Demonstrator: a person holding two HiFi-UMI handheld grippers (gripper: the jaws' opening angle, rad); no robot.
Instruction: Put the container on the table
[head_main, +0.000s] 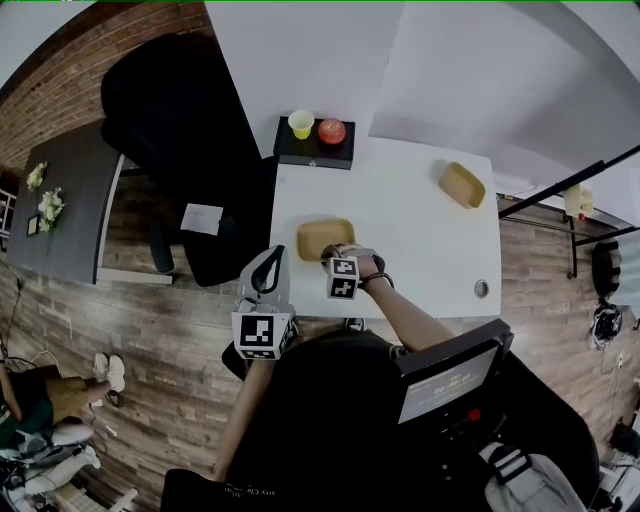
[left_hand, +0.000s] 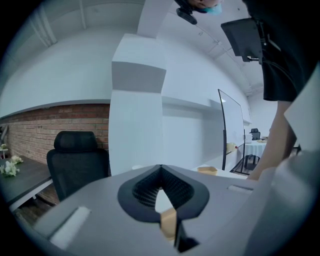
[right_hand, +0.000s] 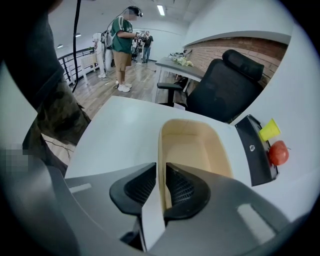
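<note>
Container (right_hand: 195, 150) rests on the bench (right_hand: 117, 130), its near wall between the right gripper's (right_hand: 159, 169) slightly parted jaws, long axis running straight ahead. Left gripper (left_hand: 160, 169), closed and empty, hangs farther off.

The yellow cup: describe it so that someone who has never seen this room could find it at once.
Start at the white table and go to the black box at its far edge. Two things stand on it: the yellow cup, open-topped, sits left of a red fruit.
</note>
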